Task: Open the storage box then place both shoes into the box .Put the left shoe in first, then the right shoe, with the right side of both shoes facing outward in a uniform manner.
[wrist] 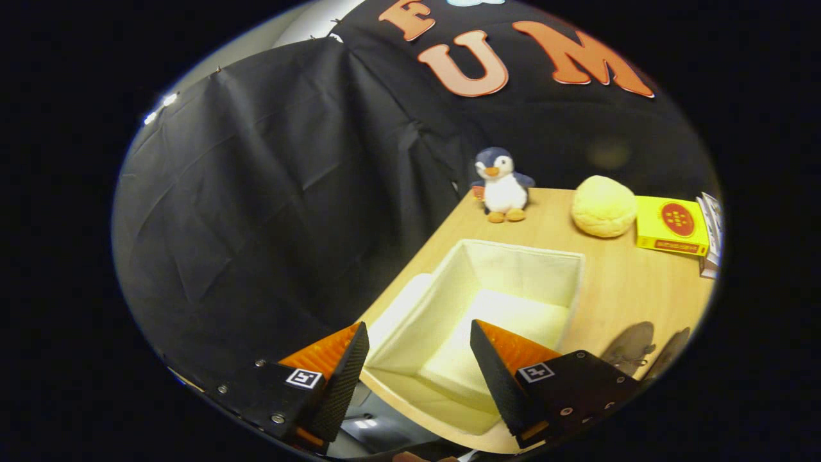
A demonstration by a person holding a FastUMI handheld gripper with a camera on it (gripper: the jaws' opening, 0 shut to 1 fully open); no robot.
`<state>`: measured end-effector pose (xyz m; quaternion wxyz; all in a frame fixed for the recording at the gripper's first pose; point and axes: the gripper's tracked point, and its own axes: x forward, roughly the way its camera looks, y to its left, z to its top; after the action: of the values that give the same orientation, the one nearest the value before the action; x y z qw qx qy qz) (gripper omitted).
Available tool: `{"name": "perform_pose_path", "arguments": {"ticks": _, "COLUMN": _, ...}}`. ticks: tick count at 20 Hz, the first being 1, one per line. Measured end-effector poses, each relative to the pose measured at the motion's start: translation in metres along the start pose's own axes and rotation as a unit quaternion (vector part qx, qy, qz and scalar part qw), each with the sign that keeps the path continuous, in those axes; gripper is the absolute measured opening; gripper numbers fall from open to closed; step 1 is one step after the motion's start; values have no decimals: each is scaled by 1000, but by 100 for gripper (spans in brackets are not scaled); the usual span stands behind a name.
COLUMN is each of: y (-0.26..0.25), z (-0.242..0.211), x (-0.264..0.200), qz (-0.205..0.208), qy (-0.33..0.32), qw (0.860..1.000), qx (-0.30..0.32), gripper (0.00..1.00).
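Box (513, 269) open, empty. Jaws wide, holding nothing, above box's near corner. Shoes (632, 350) beside box on counter (616, 282): risk of picking wrong shoe first, or reversing it.

1. storage box (513, 269): cream-white fabric, plain.
2. table (628, 282): light wood grain.
3. toy penguin (503, 185): grey-blue and white, orange beak and feet.
4. round cushion (603, 206): pale yellow.
5. flat carton (670, 226): yellow with a red circle.
6. shoes (632, 350): brownish grey.
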<state>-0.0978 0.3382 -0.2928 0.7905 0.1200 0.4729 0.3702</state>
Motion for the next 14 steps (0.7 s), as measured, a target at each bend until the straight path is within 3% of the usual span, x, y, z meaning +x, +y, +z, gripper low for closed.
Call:
{"name": "perform_pose_path", "arguments": {"ticks": 7, "y": -115, "z": -45, "x": -48, "qz": -104, "qy": 16, "qw": 994, "qx": 27, "gripper": 97}}
{"name": "perform_pose_path", "arguments": {"ticks": 14, "y": -205, "z": -104, "x": -80, "qz": -202, "qy": 50, "qw": 977, "qx": 35, "gripper": 97}}
